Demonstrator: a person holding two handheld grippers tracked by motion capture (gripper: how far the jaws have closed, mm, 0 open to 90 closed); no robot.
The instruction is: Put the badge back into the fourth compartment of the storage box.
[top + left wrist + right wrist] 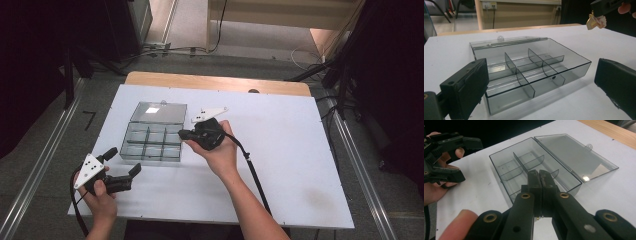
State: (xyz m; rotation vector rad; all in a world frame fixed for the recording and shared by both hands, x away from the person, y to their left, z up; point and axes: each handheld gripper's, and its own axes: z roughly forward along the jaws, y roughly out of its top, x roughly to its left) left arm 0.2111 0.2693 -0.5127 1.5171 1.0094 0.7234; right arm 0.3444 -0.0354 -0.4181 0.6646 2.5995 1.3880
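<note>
Small yellow-and-white object [595,21] hung pinched in the closed right gripper [183,134] above the open, smoky transparent plastic compartment box [152,142] on the white table [290,150]; compartments looked empty, so placing remained; left gripper [122,165] waited wide open

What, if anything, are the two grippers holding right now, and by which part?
The right gripper is shut on a small gold-and-white object, pinched by its top end so it hangs below the jaws. The left gripper is open, holding nothing.

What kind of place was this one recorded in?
Probably a lab or recording workspace: a white table on bare grey floor, metal floor rails either side, loose cables behind, dark curtains flanking.
</note>
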